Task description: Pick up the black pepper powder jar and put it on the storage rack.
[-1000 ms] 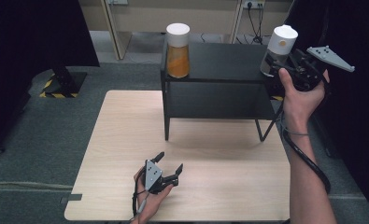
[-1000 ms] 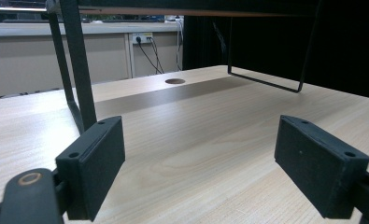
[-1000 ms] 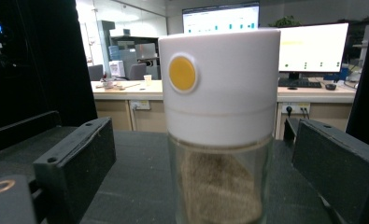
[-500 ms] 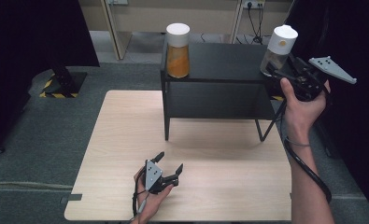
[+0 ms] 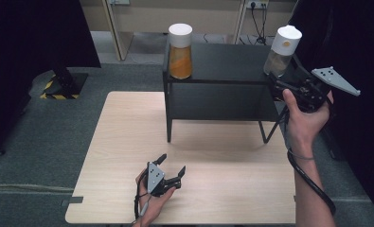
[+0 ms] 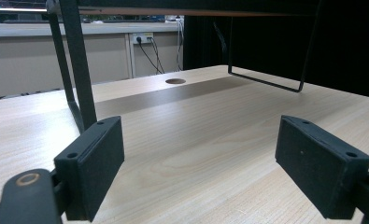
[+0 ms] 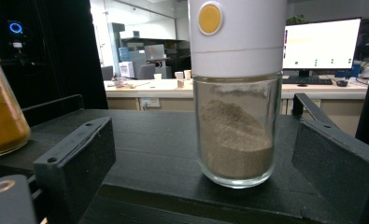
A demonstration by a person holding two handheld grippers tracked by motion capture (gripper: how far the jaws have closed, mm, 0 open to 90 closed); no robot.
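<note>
only an orange dot marks the jar (image 7: 238, 93), no writing.

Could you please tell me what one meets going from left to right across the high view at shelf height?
Jar of orange powder → black shelf → jar of pale powder → right tool.

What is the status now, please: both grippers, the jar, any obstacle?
Right gripper open, facing the powder jar on the black shelf. Left gripper open, low over the table. Nothing in the way.
</note>
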